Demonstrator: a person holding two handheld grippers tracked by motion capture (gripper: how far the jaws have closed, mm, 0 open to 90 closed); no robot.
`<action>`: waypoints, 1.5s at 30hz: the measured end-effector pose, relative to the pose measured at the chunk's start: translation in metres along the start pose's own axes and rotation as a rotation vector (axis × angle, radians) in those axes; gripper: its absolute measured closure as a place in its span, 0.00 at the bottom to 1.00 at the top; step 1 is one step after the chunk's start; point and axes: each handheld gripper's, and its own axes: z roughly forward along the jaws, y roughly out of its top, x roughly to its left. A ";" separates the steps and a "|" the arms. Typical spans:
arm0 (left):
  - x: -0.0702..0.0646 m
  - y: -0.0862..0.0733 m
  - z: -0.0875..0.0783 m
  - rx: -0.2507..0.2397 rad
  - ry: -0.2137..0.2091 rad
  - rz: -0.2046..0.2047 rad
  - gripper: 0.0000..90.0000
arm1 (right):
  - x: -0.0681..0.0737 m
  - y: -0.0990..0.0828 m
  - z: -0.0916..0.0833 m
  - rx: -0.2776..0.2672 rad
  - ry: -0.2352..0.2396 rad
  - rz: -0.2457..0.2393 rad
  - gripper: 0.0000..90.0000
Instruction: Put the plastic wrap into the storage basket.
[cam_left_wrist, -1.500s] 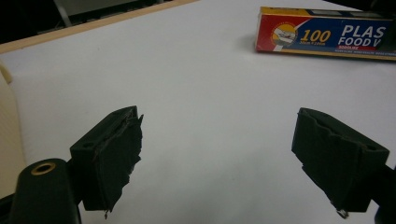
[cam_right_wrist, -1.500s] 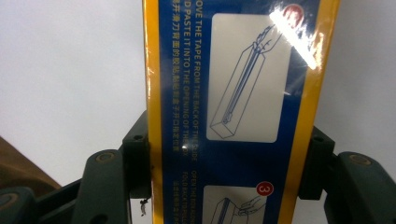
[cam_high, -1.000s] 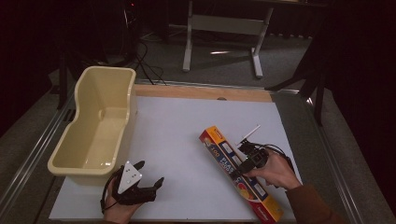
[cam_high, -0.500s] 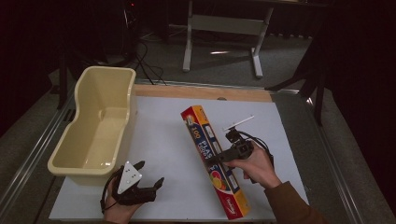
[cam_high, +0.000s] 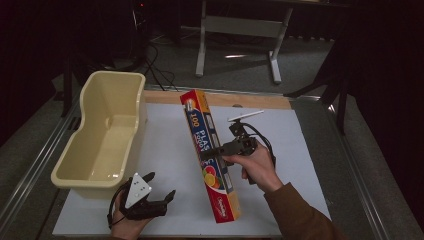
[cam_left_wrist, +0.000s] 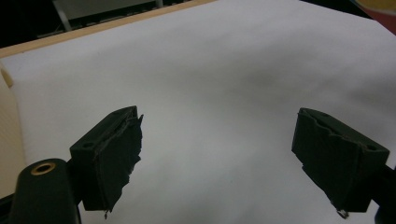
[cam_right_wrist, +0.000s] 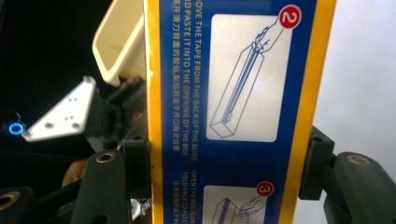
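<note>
A long red, yellow and blue wrap box (cam_high: 207, 155) hangs lifted over the middle of the white table (cam_high: 305, 145), one end pointing toward the far edge. My right gripper (cam_high: 214, 153) is shut on the box's middle. In the right gripper view the jaws press both long edges of the box (cam_right_wrist: 231, 107), whose blue face shows printed instruction pictures. My left gripper (cam_high: 161, 189) rests at the near left of the table, open, with nothing between its fingers (cam_left_wrist: 112, 156). A cream plastic tub (cam_high: 102, 137) stands at the left, empty.
A wooden strip (cam_high: 260, 101) borders the table's far edge. Metal rails (cam_high: 352, 165) run along both sides. A grey stand (cam_high: 240, 30) and cables lie on the dark floor beyond.
The right gripper has carried the box left and away from me, and higher, turning it more lengthwise. The left gripper has stayed put.
</note>
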 end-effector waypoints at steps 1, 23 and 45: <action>0.000 0.000 0.000 0.000 0.000 0.000 0.17 | 0.001 0.003 0.000 -0.004 0.003 0.004 0.43; 0.000 0.000 0.000 -0.004 -0.002 0.000 0.17 | -0.006 0.053 0.006 -0.121 0.084 0.148 0.43; -0.001 0.000 0.002 -0.005 -0.013 0.002 0.17 | 0.007 0.100 0.033 -0.177 0.164 0.216 0.43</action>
